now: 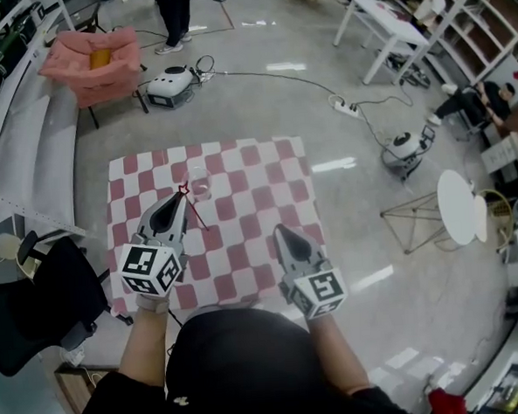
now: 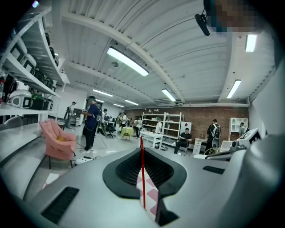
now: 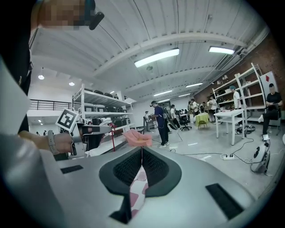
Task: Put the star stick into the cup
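The star stick [image 1: 196,212] is gripped in the left gripper [image 1: 182,198], whose jaws are pressed together on the thin red shaft. In the left gripper view the shaft [image 2: 143,178] is seen running upright through the closed jaws of the left gripper [image 2: 142,151], with the red-and-white checkered cloth [image 2: 147,187] visible below them.

In the head view the stick is held over the cloth-covered table [image 1: 258,184]. Its red star end is seen just beside the clear cup [image 1: 199,183], and its lower end slants away towards the person. Whether the star is over the cup's mouth or only next to it cannot be told. The cup is stood upright on the cloth, towards the far side of the table.

The right gripper [image 1: 281,232] is held over the near right part of the table, well apart from the cup. In the right gripper view its jaws [image 3: 141,153] are seen clenched together with nothing between them.

A pink armchair [image 1: 93,63] is seen on the floor beyond the table.
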`<move>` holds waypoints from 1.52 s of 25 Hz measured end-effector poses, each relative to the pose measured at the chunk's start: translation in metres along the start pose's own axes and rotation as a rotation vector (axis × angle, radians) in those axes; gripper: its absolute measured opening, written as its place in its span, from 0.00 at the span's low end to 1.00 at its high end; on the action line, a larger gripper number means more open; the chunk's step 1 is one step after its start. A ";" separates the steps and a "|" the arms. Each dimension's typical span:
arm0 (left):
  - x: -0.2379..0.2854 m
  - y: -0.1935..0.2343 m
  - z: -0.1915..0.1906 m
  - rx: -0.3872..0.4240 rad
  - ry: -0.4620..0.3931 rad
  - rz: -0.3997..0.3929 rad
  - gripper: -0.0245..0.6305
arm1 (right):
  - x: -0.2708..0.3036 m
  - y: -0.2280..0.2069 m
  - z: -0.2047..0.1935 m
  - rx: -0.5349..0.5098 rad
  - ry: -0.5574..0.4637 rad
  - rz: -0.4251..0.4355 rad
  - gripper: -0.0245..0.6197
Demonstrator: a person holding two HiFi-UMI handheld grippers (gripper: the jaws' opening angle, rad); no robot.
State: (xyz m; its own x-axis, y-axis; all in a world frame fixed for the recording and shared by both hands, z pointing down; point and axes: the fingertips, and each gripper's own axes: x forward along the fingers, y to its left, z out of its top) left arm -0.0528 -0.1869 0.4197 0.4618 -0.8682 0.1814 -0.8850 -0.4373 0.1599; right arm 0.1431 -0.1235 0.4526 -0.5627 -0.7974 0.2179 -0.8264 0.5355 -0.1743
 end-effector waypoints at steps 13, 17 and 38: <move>0.064 0.069 0.019 -0.012 -0.041 -0.034 0.12 | 0.053 0.014 0.016 -0.032 0.048 -0.030 0.07; 0.084 0.086 0.013 -0.030 -0.037 -0.045 0.12 | 0.061 0.008 0.009 -0.032 0.082 -0.066 0.06; 0.140 0.121 -0.080 -0.062 0.102 -0.072 0.12 | 0.094 -0.008 -0.022 0.001 0.187 -0.175 0.07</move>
State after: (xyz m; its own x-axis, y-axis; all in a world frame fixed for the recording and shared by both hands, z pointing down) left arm -0.0900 -0.3428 0.5423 0.5306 -0.8054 0.2642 -0.8453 -0.4798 0.2350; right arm 0.0962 -0.1969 0.4958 -0.4054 -0.8127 0.4186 -0.9116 0.3934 -0.1192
